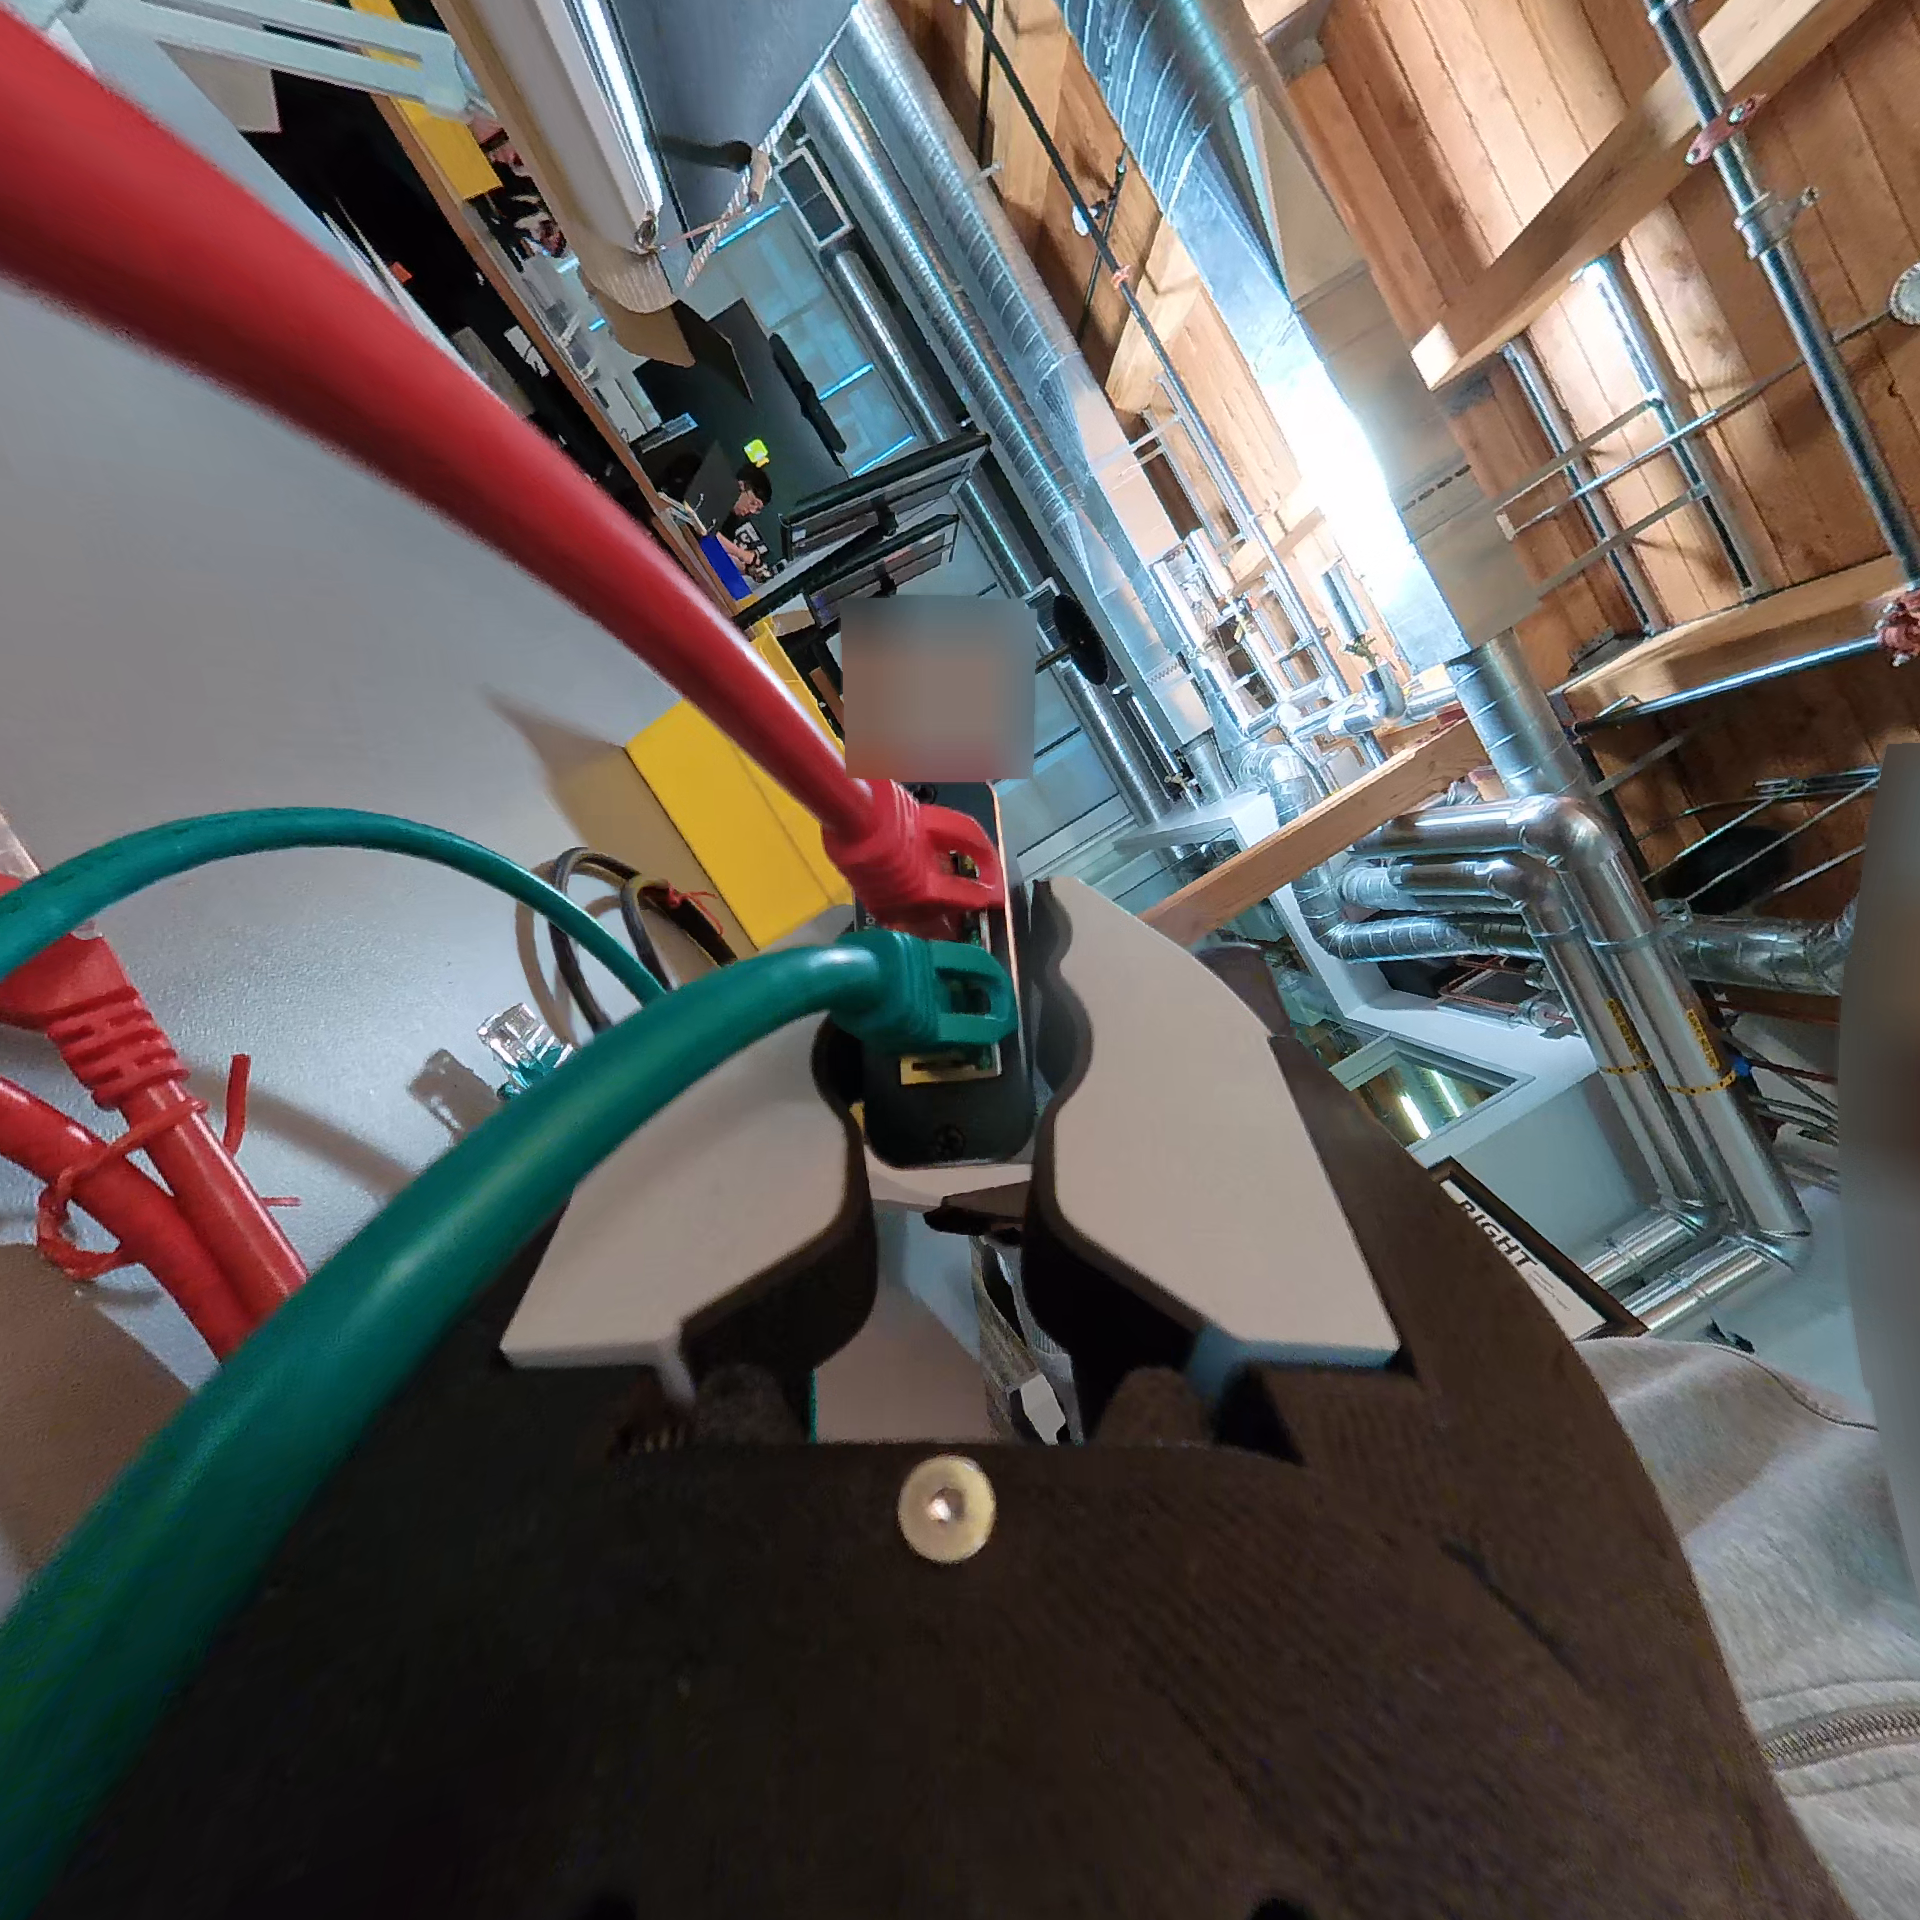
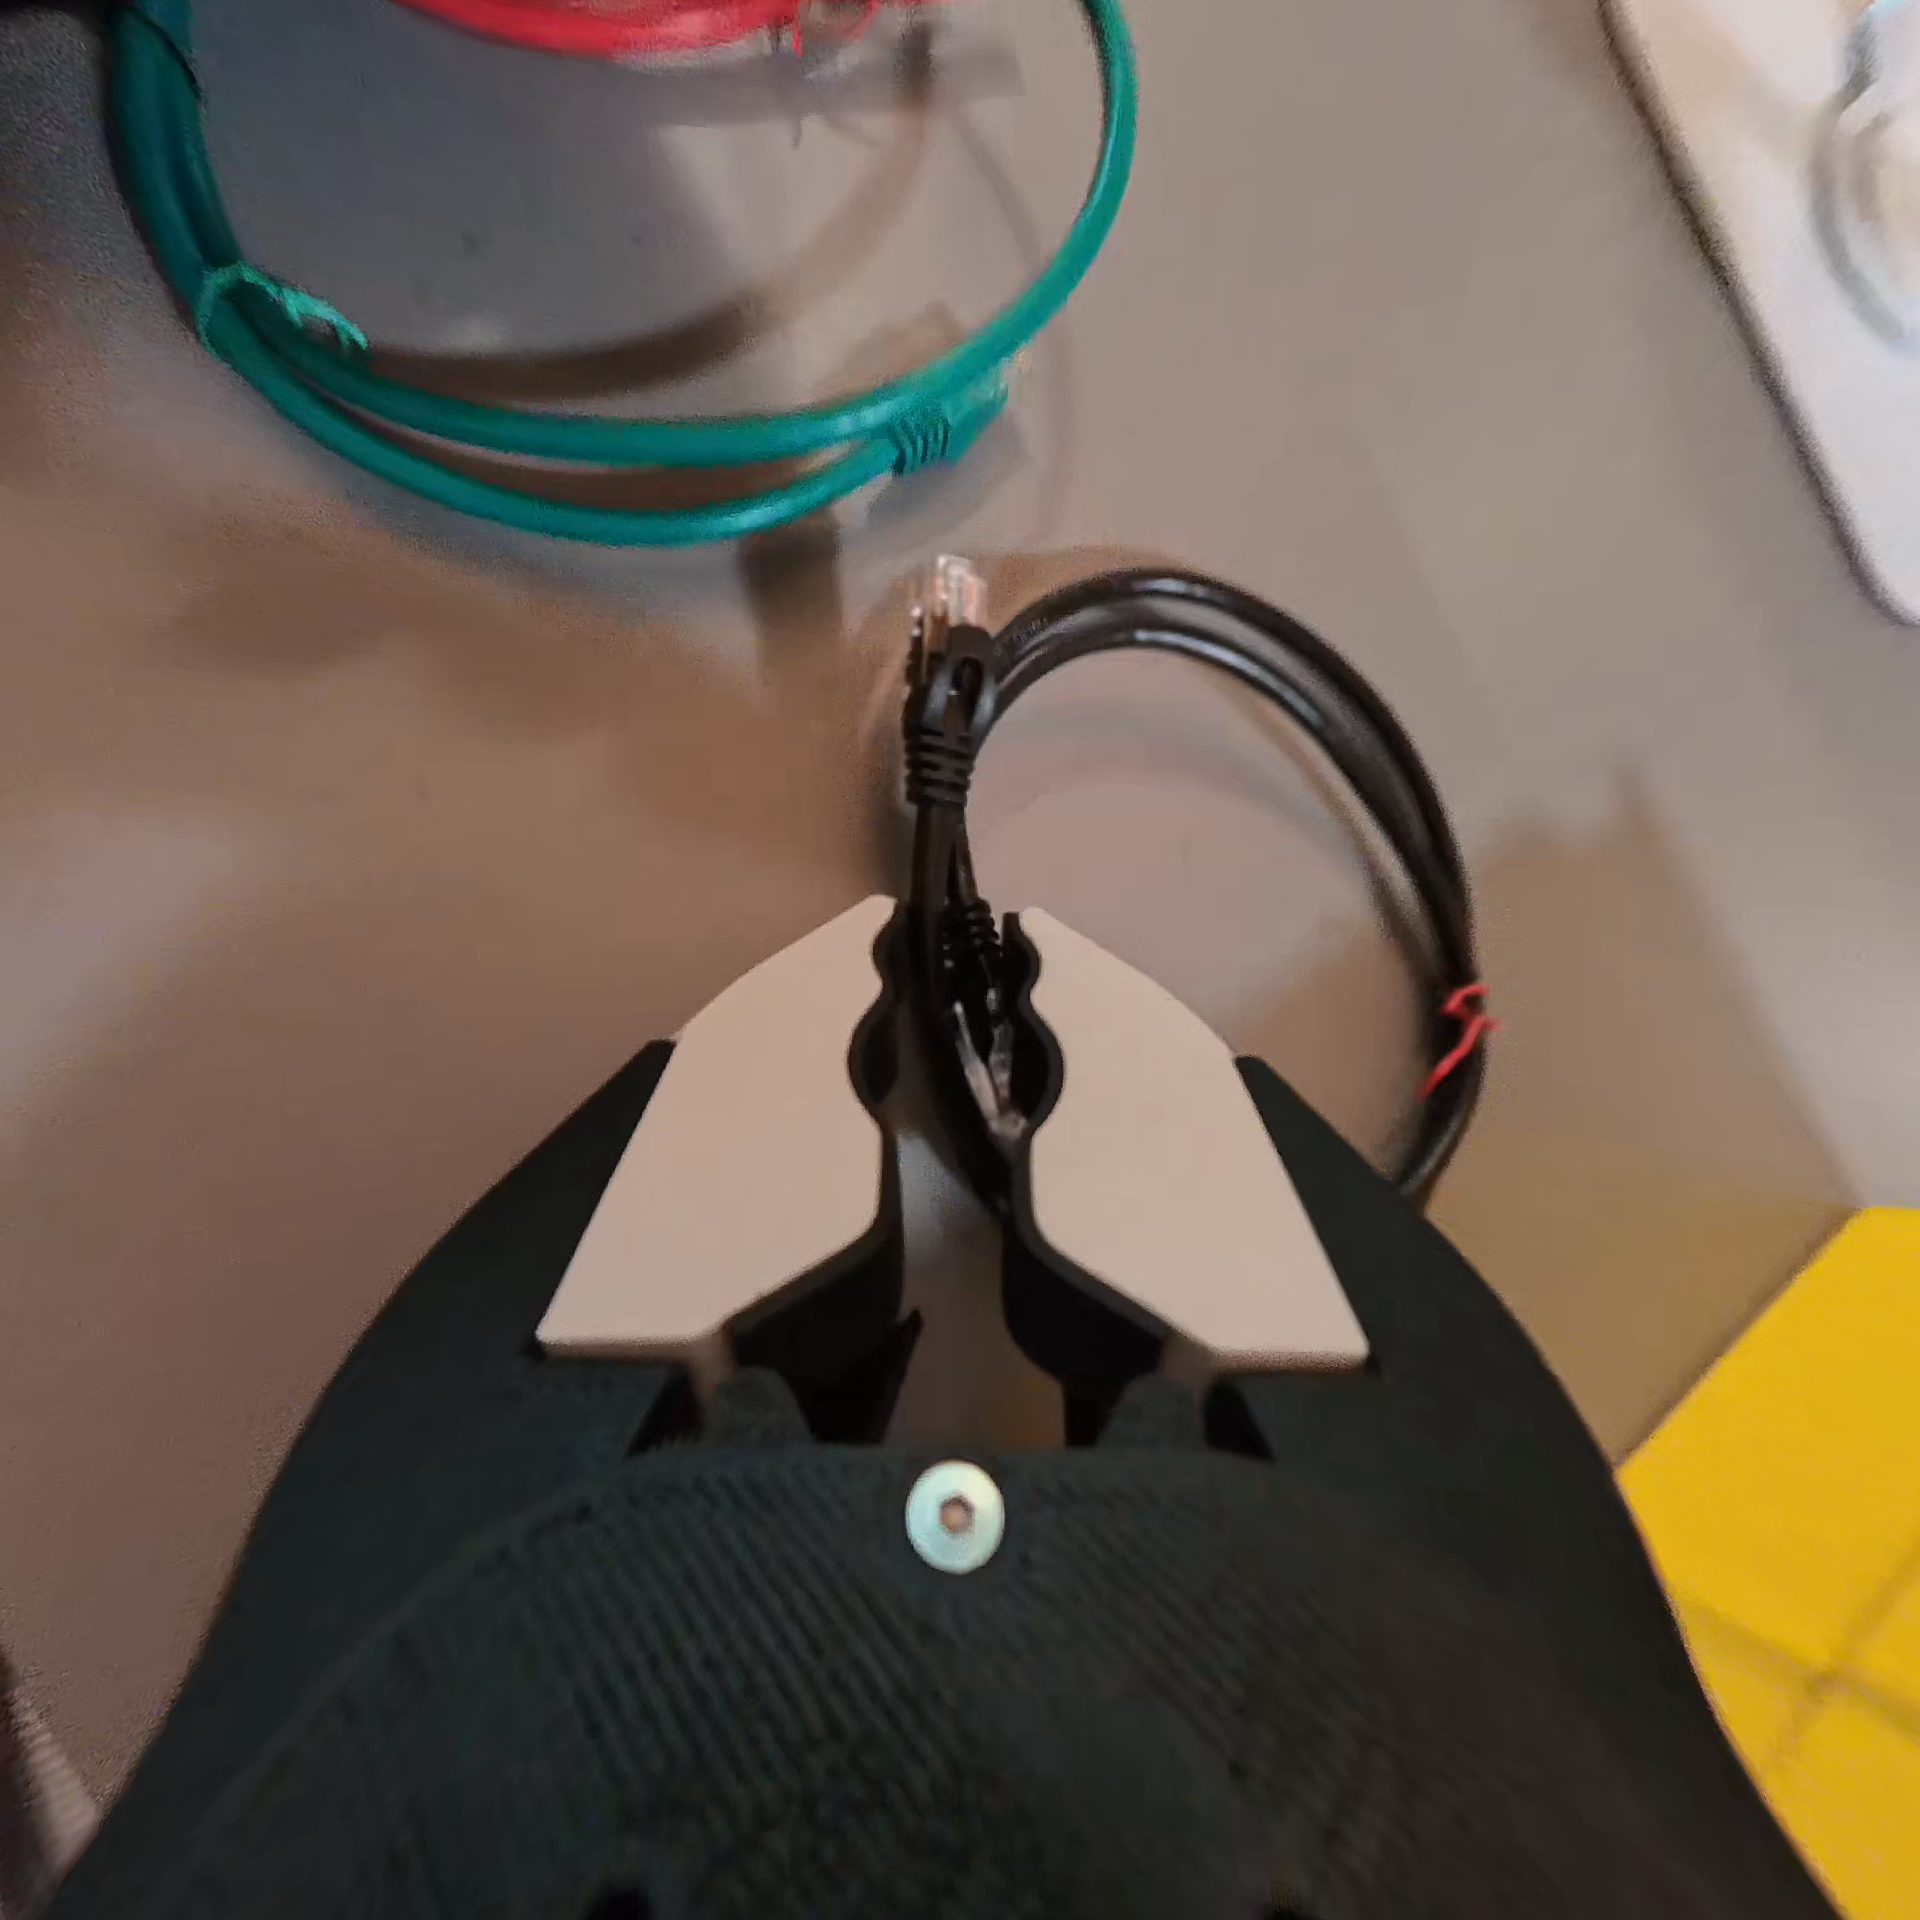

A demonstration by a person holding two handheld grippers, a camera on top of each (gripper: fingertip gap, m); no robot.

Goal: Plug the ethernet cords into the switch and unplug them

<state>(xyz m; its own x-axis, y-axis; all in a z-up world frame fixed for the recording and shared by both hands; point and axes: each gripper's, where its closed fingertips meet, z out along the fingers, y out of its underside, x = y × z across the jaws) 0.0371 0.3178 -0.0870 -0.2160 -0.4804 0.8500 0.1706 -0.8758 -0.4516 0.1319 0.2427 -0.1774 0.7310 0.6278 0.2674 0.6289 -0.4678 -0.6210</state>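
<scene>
My left gripper (image 1: 940, 1039) is shut on the small black switch (image 1: 961, 1127) and holds it tilted up off the table. A red ethernet cord (image 1: 914, 862) and a green ethernet cord (image 1: 935, 997) are plugged into its ports; one port below them (image 1: 951, 1068) is empty. My right gripper (image 2: 956, 912) is shut on a bundled black ethernet cord (image 2: 1340, 707) above the table. One black-booted plug (image 2: 948, 675) sticks out past the fingertips, and a second plug (image 2: 987, 1060) lies between the jaws.
The green cord's tied coil (image 2: 623, 457) and a red cord (image 2: 623, 21) lie on the grey table (image 2: 364, 831). Loose red (image 1: 94, 1023) and clear (image 1: 520, 1039) plugs lie left of the switch. A yellow box (image 2: 1787, 1507) and a white object (image 2: 1766, 260) are on the right.
</scene>
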